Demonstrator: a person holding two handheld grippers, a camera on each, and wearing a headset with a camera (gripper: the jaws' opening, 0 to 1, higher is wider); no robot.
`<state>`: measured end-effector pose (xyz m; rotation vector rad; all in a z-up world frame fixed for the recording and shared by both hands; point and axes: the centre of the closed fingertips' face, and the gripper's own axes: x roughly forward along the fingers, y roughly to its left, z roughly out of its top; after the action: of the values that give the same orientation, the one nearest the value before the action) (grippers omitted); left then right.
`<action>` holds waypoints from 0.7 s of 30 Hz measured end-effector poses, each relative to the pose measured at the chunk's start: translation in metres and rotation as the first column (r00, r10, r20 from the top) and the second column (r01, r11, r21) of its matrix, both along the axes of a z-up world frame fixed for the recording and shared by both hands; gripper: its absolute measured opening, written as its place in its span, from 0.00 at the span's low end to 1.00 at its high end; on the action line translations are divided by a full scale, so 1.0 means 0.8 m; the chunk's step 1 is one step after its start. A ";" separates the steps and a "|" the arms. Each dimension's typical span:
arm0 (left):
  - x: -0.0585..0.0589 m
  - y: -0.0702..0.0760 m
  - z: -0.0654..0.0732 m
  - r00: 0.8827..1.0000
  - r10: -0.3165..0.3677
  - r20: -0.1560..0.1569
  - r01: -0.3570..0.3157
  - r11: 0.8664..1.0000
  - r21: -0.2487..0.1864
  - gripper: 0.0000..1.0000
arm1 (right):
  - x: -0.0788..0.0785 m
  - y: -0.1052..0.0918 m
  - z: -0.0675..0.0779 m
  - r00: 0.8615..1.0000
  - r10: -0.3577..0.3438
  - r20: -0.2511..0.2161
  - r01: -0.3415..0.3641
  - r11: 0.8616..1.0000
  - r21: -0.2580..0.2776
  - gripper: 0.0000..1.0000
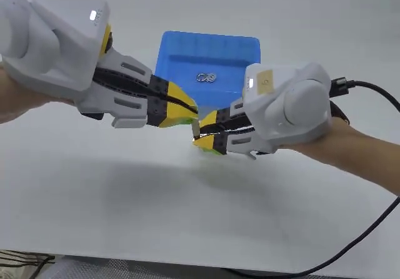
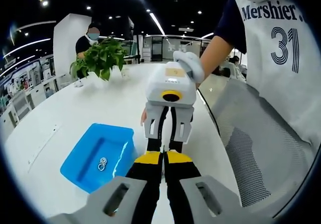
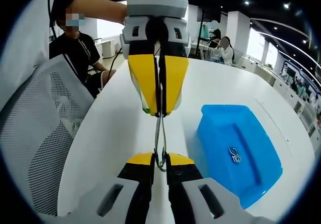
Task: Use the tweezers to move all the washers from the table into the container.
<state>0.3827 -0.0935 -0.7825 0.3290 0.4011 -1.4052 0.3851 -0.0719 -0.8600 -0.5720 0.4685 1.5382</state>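
Observation:
Thin metal tweezers point(image 3: 159, 133) span the gap between my two grippers, which meet tip to tip above the white table. My left gripper point(image 1: 184, 110) comes in from the left and is shut on one end of them. The right gripper point(image 1: 203, 138) is shut on the other end, seen at the bottom of its own view point(image 3: 159, 164). Behind them stands a blue container point(image 1: 187, 47) with a couple of washers point(image 1: 206, 77) on its floor, also seen from the left gripper point(image 2: 102, 163) and the right gripper point(image 3: 233, 155).
A black cable point(image 1: 375, 229) trails off the table's near right edge. A mesh chair point(image 2: 251, 158) stands beside the table. A potted plant point(image 2: 100, 58) sits at the far end, and people are in the background.

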 end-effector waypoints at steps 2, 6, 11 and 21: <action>-0.001 -0.001 0.000 1.000 0.000 -0.007 0.000 1.000 -0.002 0.05 | -0.001 0.000 0.000 1.000 0.000 -0.003 0.000 1.000 -0.002 0.10; -0.003 -0.002 0.000 1.000 -0.006 -0.001 0.006 1.000 0.007 0.05 | -0.002 -0.001 0.000 1.000 0.005 0.001 -0.005 1.000 -0.014 0.10; -0.007 -0.001 0.008 1.000 -0.005 -0.002 0.005 1.000 0.003 0.05 | -0.006 0.000 0.008 1.000 0.007 0.001 -0.007 1.000 -0.007 0.10; -0.009 0.004 0.044 0.999 -0.017 0.031 0.018 1.000 -0.002 0.05 | -0.005 0.006 0.043 1.000 0.014 0.017 -0.015 0.999 0.039 0.10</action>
<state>0.3756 -0.0905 -0.7475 0.3526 0.3715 -1.4159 0.3809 -0.0670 -0.8255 -0.5581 0.4213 1.5524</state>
